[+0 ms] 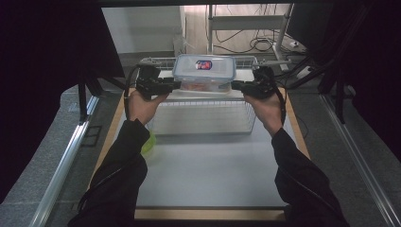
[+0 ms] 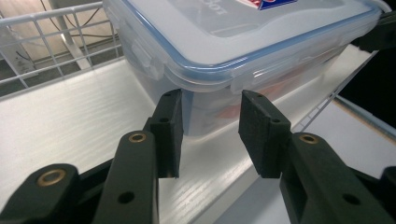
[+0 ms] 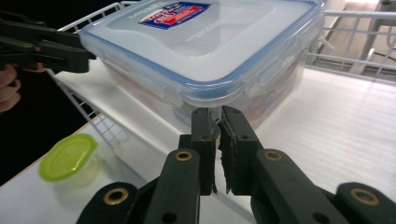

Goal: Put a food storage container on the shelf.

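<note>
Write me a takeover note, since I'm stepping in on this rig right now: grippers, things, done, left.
Left gripper: open, jaws either side of a corner of the clear plastic lidded box with blue seal, not pressing.
Right gripper: shut at the box's opposite corner; whether it pinches anything is unclear.
The box sits on the white wire basket's white upper shelf.
Small green-lidded tub stands on the table by the basket.
Done: both grippers at the box.
Left: probably grip and lift it.

Clear box (image 1: 204, 74) with blue-rimmed lid, white wire basket (image 1: 203, 118), lime-green-lidded tub (image 3: 68, 156)
</note>
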A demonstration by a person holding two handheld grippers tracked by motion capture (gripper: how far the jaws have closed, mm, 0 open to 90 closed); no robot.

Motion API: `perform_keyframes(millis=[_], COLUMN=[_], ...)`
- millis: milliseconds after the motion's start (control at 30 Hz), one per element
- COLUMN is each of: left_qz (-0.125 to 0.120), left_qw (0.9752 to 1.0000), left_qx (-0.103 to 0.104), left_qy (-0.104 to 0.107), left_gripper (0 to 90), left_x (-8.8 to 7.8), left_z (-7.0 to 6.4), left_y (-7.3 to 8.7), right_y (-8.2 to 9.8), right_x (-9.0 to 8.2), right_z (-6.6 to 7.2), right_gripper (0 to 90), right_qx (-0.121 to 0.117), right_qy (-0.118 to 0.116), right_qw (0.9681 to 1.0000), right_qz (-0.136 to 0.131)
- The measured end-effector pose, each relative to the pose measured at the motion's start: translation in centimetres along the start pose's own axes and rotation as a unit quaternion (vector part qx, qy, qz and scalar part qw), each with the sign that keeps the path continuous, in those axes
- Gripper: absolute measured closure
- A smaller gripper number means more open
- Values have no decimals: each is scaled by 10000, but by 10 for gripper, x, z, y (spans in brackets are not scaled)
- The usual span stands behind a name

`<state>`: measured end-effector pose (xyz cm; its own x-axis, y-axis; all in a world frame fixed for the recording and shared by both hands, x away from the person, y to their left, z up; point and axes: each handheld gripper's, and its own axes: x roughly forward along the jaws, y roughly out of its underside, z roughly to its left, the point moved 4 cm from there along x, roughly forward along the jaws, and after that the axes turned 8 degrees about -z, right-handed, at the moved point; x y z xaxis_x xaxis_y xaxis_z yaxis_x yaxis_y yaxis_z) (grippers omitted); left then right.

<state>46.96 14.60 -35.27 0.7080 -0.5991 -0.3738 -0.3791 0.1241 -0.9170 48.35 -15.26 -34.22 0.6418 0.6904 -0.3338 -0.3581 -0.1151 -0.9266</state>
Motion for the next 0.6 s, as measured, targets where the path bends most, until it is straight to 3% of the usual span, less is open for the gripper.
perform_keyframes(millis=[200,333,467,600], left_qz=[44,97,60,17], left_qw=[10000,9999,9999,10000], left_qx=[-19,-2,-83,-24], left_qy=[-30,-138,-80,-69], left_gripper=[593,615,614,608], left_x=[1,3,2,-1], left_z=[1,4,6,3], left_y=[1,3,4,5], right_y=[-4,-5,-5,-4], right_x=[9,13,14,12], right_z=[-4,-4,-3,-1], right_gripper=[842,844,842,813], right_qx=[84,102,80,111], right_qy=[188,209,213,100], right_qw=[9998,9997,9997,9998], right_qz=[-49,-52,-45,-89])
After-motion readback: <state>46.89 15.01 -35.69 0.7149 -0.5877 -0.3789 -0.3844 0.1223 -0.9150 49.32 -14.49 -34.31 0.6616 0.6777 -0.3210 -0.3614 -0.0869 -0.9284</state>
